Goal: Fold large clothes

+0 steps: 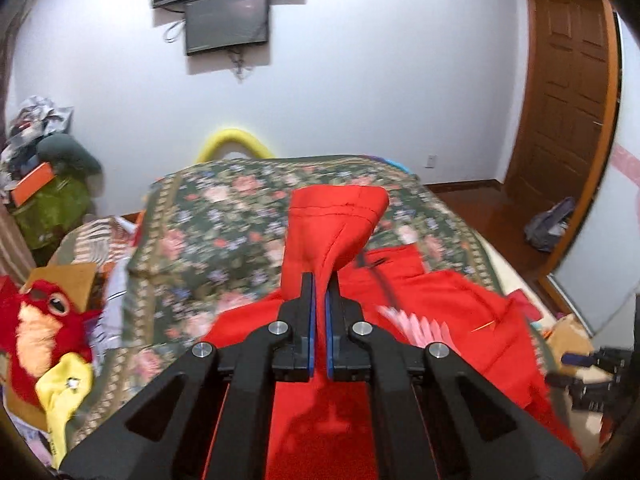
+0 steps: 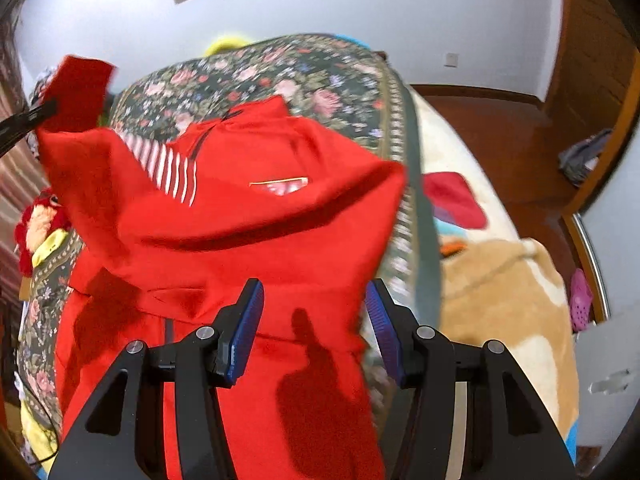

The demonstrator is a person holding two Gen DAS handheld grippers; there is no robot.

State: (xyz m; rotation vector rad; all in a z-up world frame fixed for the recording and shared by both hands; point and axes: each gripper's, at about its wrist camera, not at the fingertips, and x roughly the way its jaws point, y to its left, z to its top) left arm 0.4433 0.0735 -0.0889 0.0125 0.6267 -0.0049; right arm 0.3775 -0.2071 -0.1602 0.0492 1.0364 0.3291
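Note:
A large red jacket with a striped lining lies spread on a floral bedspread. My left gripper is shut on a red sleeve end of the jacket and holds it up above the bed. The same lifted sleeve and the left gripper's fingers show at the upper left of the right wrist view. My right gripper is open and empty, just above the jacket's near part, with nothing between its blue pads.
A red and yellow plush bird lies at the bed's left edge. A tan and cream blanket covers the bed's right side, with a red cloth on it. A wooden door and a grey bag on the floor stand at right.

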